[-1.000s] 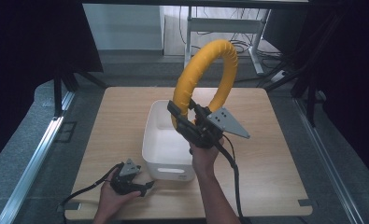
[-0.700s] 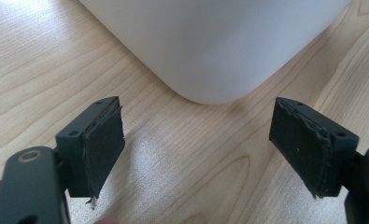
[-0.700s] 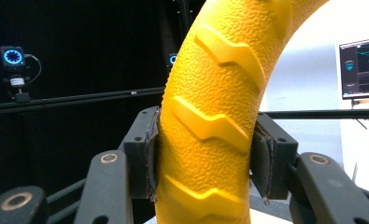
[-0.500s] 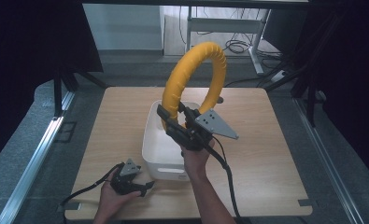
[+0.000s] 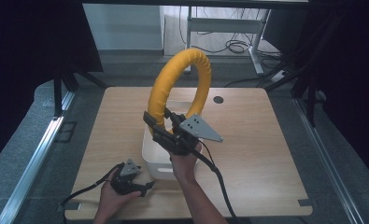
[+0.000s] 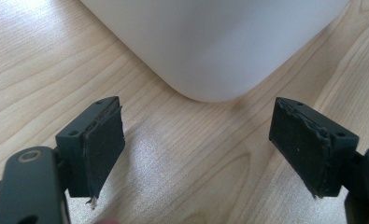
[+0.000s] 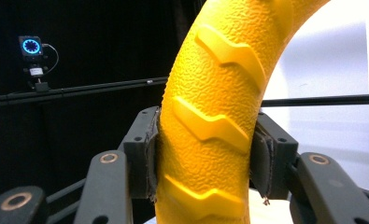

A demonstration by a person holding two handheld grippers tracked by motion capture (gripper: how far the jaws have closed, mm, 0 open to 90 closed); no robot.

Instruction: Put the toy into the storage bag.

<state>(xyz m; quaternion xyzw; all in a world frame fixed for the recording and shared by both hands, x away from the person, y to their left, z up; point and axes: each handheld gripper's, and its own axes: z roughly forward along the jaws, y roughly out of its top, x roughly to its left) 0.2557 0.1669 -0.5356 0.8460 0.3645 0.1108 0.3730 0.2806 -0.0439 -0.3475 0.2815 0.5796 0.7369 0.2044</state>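
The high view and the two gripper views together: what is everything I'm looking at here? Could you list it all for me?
Ring: one, yellow, ridged tread, held upright above the bin.
Bin: one, white, near the table's front middle.
Table: one, light wood, with a dark round hole near its far edge.
Desk frame and cables: pale, on the floor beyond the table.
Small device with a lit blue circle: one, on a dark rail, in the right gripper view.
Right gripper: black, jaws clamped on the ring.
Left gripper: black, jaws apart, low over the table by the bin's corner.
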